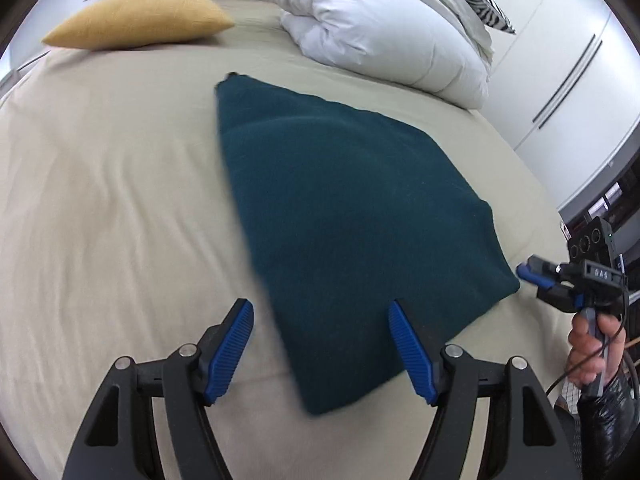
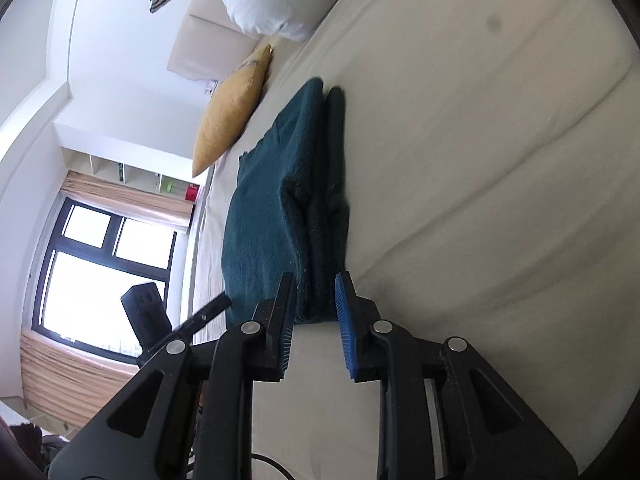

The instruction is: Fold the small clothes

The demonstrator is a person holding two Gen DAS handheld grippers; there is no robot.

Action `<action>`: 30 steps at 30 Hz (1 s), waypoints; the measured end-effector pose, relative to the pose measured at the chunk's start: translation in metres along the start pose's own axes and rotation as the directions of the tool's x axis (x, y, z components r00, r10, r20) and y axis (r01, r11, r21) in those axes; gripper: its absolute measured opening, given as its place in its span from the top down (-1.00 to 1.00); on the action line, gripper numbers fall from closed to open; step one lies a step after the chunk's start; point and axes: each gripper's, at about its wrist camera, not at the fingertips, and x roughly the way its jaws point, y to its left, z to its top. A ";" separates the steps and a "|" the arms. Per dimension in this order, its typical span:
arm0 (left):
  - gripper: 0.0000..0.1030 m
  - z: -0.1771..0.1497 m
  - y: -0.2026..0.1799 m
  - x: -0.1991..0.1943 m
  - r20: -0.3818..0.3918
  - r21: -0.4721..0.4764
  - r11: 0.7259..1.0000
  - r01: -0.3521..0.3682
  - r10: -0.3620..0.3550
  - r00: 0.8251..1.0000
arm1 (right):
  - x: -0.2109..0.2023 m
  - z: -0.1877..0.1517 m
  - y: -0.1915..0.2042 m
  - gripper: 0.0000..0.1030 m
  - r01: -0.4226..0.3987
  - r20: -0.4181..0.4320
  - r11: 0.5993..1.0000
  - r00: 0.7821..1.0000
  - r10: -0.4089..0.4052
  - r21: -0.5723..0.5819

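Your left gripper (image 1: 320, 348) hangs wide apart above the near edge of the green cloth (image 1: 344, 216) folded on the bed (image 1: 120, 200), and your right gripper (image 2: 316, 312) only straddles its corner without pinching — lift now and the layers may slip apart.

Left wrist view: close above the bed (image 1: 120, 200), facing the headboard end. Right wrist view: rolled sideways, low at the bed's edge, facing the window (image 2: 100, 264). Shared: teal cloth (image 1: 352, 208), yellow pillow (image 1: 140, 16).
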 end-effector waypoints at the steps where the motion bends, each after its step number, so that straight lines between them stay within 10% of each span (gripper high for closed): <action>1: -0.40 -0.002 0.005 -0.006 0.024 -0.014 1.000 -0.001 0.001 1.000 | -0.008 0.004 0.001 0.38 0.022 0.024 1.000 0.999 -0.022 -0.007; 4: -0.45 0.009 0.025 -0.018 0.083 -0.121 0.990 0.065 -0.055 0.995 | -0.007 0.017 0.019 -0.21 0.071 0.087 0.997 0.994 -0.068 -0.024; 16: -0.62 0.057 0.057 0.039 0.023 -0.347 0.910 0.226 -0.233 0.972 | 0.083 0.076 0.030 -0.21 0.027 -0.040 1.000 0.999 -0.027 0.000; 23: -0.55 0.067 0.043 0.054 -0.007 -0.316 0.925 0.212 -0.226 0.974 | 0.111 0.091 0.037 -0.14 0.095 -0.104 0.994 0.990 -0.099 -0.046; 30: -0.18 0.073 0.031 0.062 -0.065 -0.255 0.959 0.124 -0.145 0.987 | 0.127 0.086 0.048 0.46 0.225 -0.115 0.969 0.965 -0.237 -0.105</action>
